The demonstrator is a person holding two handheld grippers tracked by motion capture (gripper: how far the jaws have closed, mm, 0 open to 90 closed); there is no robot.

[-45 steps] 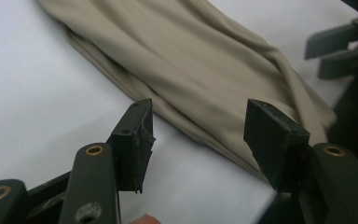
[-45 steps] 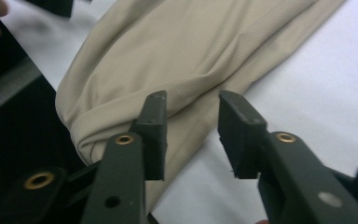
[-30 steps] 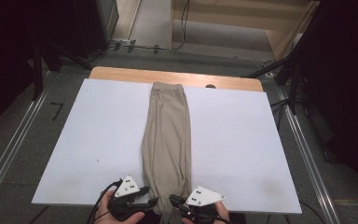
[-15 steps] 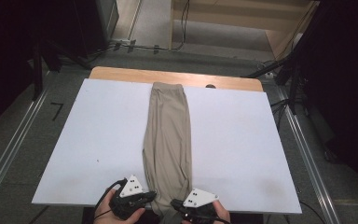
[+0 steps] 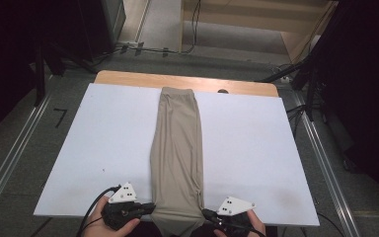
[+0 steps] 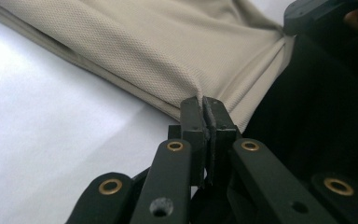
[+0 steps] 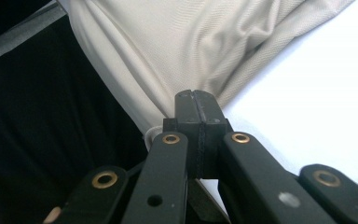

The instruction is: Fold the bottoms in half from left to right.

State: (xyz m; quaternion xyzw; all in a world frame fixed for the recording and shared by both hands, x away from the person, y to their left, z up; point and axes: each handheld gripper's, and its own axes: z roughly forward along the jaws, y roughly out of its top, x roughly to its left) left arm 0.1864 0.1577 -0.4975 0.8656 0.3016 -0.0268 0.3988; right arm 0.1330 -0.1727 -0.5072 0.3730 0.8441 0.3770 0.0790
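pinching beige cloth (image 5: pixel 177 148), left hand-held gripper (image 6: pixel 204 105) and right hand-held gripper (image 7: pixel 196 100)

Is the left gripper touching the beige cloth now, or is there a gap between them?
Touching. In the left gripper view the left gripper has its jaws shut on the edge of the beige cloth, with the fabric pinched and puckered between them.
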